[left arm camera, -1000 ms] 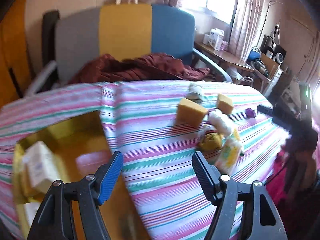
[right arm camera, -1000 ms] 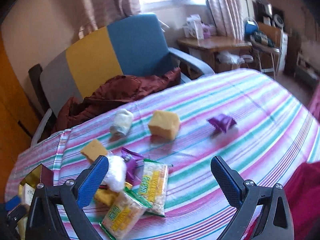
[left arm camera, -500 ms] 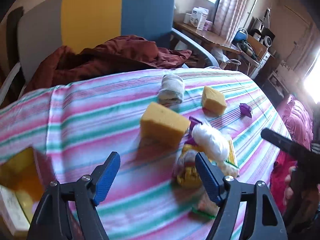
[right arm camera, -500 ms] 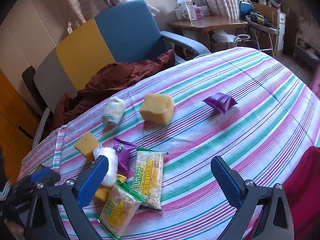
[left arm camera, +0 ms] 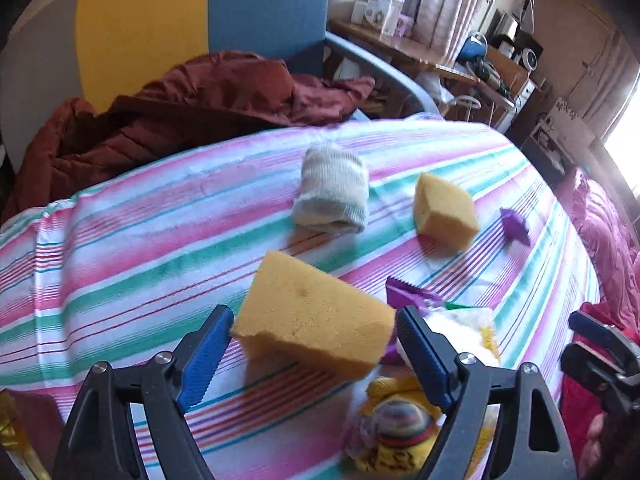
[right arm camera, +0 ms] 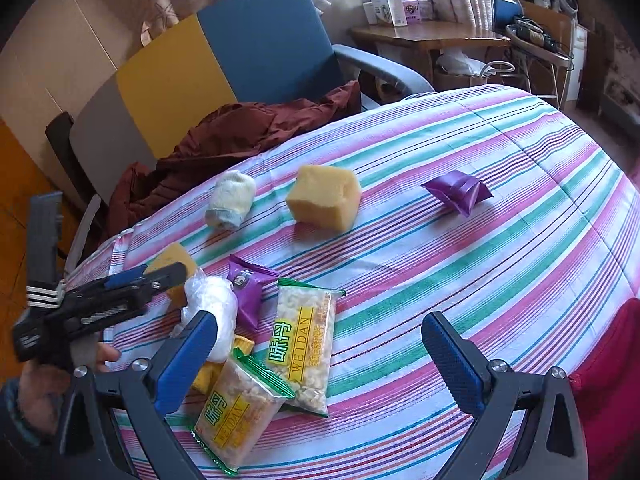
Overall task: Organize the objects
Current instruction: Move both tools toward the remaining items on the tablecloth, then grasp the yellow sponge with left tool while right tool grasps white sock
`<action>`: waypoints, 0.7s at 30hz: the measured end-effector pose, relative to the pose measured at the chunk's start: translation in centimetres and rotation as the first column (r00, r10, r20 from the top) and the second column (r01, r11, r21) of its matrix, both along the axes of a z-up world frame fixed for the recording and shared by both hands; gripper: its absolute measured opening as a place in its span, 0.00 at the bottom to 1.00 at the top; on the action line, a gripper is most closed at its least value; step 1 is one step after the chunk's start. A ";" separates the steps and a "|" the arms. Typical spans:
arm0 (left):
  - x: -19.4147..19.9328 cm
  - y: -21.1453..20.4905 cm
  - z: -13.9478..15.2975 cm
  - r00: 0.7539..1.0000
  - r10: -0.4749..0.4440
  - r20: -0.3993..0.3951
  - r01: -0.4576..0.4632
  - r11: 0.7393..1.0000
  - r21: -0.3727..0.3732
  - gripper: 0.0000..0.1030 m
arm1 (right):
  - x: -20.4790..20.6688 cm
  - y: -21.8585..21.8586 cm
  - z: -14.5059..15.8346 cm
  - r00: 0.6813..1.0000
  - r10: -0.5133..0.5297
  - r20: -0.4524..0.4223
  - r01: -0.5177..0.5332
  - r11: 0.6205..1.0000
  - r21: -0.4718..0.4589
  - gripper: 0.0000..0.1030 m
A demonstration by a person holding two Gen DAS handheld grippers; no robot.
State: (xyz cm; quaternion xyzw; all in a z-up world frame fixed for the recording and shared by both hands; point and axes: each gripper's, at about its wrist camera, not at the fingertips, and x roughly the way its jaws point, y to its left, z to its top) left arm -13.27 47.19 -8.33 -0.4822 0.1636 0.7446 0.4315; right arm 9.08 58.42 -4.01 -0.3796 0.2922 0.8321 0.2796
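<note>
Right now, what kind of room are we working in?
Most likely a lived-in home room, a living or bedroom area: an armchair with a maroon jacket draped on it, curtained windows, and a cluttered wooden side table behind the striped tablecloth.

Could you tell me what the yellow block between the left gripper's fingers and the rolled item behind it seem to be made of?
The yellow block looks like foam sponge: matte, pitted surface, crumbly edges. The rolled item seems soft knitted fabric, probably a sock, with ribbed grey and cream bands.
</note>
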 end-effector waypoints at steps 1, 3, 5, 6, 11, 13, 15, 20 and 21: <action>0.1 0.2 -0.5 1.000 -0.005 0.003 0.005 1.000 -0.006 0.82 | -0.1 0.0 0.0 1.000 0.002 0.002 -0.002 1.000 0.000 1.00; 0.1 0.3 -1.1 1.000 -0.015 0.024 0.015 1.000 0.007 0.77 | -0.2 -0.1 -0.1 1.000 0.008 0.010 -0.008 1.000 0.005 1.00; 0.0 -0.2 -1.2 1.000 -0.005 0.013 0.005 0.999 0.037 0.73 | -0.3 -0.2 -0.1 1.000 0.011 0.016 -0.011 1.000 0.015 1.00; 0.0 -0.7 -1.2 1.000 -0.003 0.023 0.002 0.999 0.048 0.71 | -0.3 -0.3 -0.1 1.000 0.010 0.018 -0.011 1.000 0.020 1.00; 0.2 -3.5 -0.5 0.999 0.044 0.024 -0.046 0.996 0.075 0.67 | -0.5 -0.6 0.0 1.000 0.025 0.017 -0.025 0.999 0.036 1.00; 0.4 -4.9 0.1 0.997 0.065 0.030 -0.068 0.995 0.079 0.67 | -0.6 -0.8 0.0 0.999 0.036 0.017 -0.036 0.999 0.038 1.00; 0.9 -6.4 1.0 0.996 0.085 0.013 -0.085 0.993 0.085 0.67 | -0.9 -1.0 -0.1 0.999 0.043 0.027 -0.044 0.999 0.028 1.00; 2.1 -9.8 3.4 0.993 0.114 -0.013 -0.112 0.986 0.121 0.67 | -3.1 -1.9 0.9 0.994 0.105 0.013 -0.105 0.994 0.018 1.00; 2.1 -10.2 3.8 0.993 0.115 -0.017 -0.112 0.985 0.131 0.67 | -4.2 -2.1 1.3 0.991 0.133 0.010 -0.134 0.991 0.029 1.00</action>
